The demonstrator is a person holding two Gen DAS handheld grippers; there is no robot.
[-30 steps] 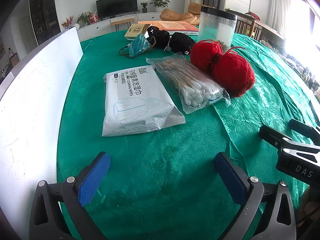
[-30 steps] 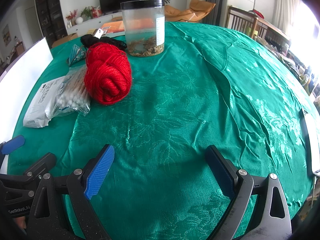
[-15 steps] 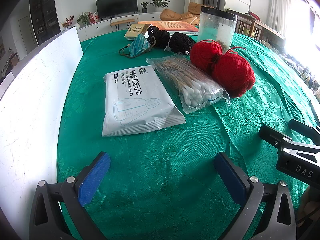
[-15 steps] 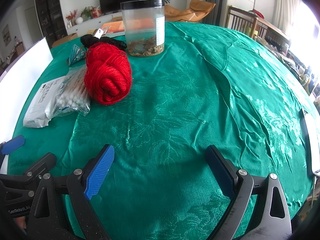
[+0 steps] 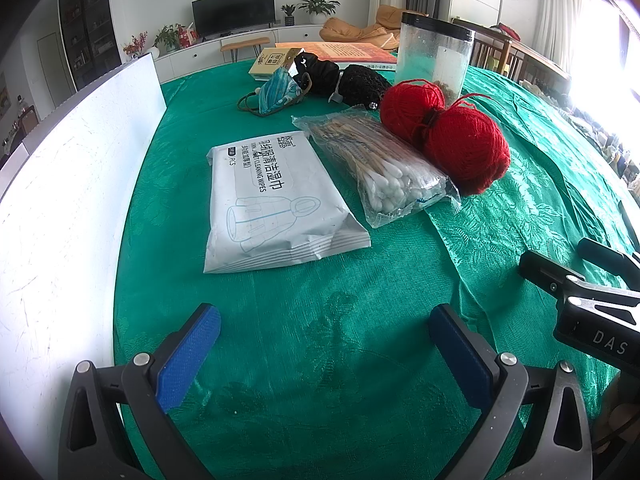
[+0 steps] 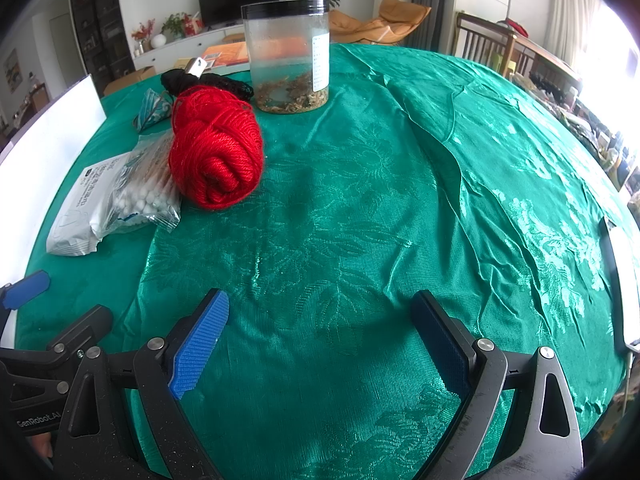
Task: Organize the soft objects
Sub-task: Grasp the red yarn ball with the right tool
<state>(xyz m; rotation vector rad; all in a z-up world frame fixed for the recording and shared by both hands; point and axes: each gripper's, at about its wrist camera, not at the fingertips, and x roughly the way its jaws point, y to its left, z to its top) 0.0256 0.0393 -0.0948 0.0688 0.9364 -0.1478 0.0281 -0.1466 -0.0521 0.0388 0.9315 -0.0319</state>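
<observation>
On the green tablecloth (image 5: 320, 340) lie a white wet-wipes pack (image 5: 272, 200), a clear bag of cotton swabs (image 5: 384, 172) and a skein of red yarn (image 5: 444, 136). Farther back are a blue face mask (image 5: 278, 90) and a black knitted item (image 5: 344, 80). My left gripper (image 5: 324, 332) hovers open over bare cloth, short of the wipes pack. In the right wrist view the red yarn (image 6: 216, 160) sits at left, with the swab bag (image 6: 140, 184) and wipes pack (image 6: 80, 204) beyond it. My right gripper (image 6: 320, 320) is open and holds nothing.
A clear jar with a black lid (image 6: 288, 56) stands behind the yarn. A white board (image 5: 60, 200) runs along the table's left side. Books (image 5: 332, 52) lie at the far edge. The cloth to the right is wrinkled (image 6: 500, 180). The other gripper's body (image 5: 592, 300) is at right.
</observation>
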